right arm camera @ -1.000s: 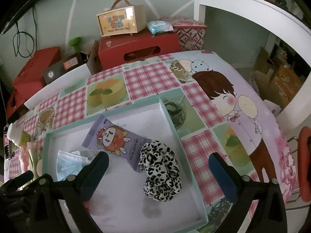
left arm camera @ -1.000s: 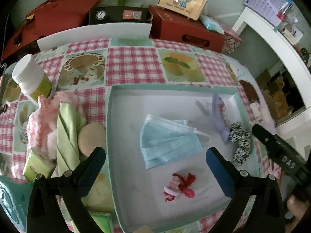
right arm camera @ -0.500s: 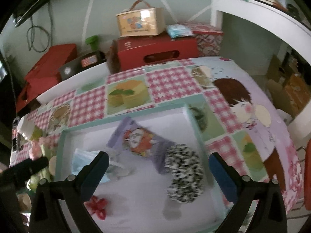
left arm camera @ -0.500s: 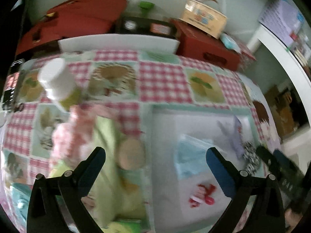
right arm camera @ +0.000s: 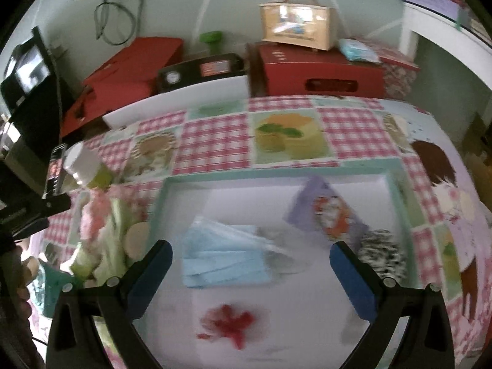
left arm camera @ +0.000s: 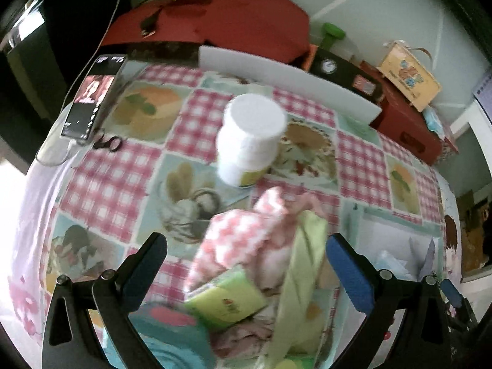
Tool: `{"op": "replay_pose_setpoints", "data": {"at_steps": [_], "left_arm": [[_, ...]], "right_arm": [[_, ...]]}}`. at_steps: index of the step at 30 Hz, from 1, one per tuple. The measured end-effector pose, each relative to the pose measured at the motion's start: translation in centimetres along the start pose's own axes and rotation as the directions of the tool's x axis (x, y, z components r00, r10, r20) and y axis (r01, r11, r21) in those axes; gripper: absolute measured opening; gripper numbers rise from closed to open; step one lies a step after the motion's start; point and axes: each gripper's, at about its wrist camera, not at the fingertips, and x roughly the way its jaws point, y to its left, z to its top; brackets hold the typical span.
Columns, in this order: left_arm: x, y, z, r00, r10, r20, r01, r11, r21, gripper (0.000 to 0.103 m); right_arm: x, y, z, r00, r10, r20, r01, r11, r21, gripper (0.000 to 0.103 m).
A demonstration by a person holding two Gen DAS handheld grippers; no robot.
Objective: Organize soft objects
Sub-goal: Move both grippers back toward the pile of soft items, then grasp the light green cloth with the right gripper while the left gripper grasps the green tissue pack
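Observation:
A pile of soft things lies on the tablecloth left of the tray: a pink checked cloth, a light green cloth and a green tissue pack. My left gripper is open and empty just above this pile. The teal-rimmed white tray holds a blue face mask, a purple snack packet, a leopard scrunchie and a red hair tie. My right gripper is open and empty above the tray, over the mask.
A white bottle stands behind the pile. A phone and small scissors lie at the table's far left. Red boxes, a black box and a small carton line the back edge. A white shelf stands at right.
My left gripper has swung left from over the tray to over the cloth pile. My right gripper has shifted left, from the scrunchie towards the mask. Both stay open.

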Motion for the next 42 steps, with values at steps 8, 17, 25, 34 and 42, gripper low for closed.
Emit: {"op": "replay_pose_setpoints", "data": {"at_steps": [8,17,25,34,42], "left_arm": [[0.6,1.8,-0.1,0.996,0.004,-0.085,-0.006,1.0,-0.023,0.103],[1.7,1.9,-0.6,0.986,0.036,-0.164,-0.032,0.999,0.028,0.103],[2.8,2.2,-0.8,0.977,0.038,-0.208,-0.032,0.999,0.029,0.103],[3.9,1.8,-0.6,0.974,0.029,-0.225,-0.023,0.999,0.029,0.103],[4.2,1.9,-0.5,0.973,0.024,-0.229,-0.021,1.0,0.015,0.103]], "right_arm": [[1.1,6.6,0.4,0.984,0.177,-0.025,-0.178,0.981,-0.08,0.103],[3.3,11.9,-0.6,0.971,0.214,-0.11,-0.232,0.955,-0.185,0.103],[5.1,13.4,-1.6,0.963,0.218,-0.158,-0.249,0.945,-0.212,0.098],[5.7,14.1,-1.9,0.96,0.223,-0.166,-0.258,0.939,-0.229,0.082],[6.4,14.7,-2.3,0.95,0.245,-0.192,-0.286,0.931,-0.228,0.077]]}}
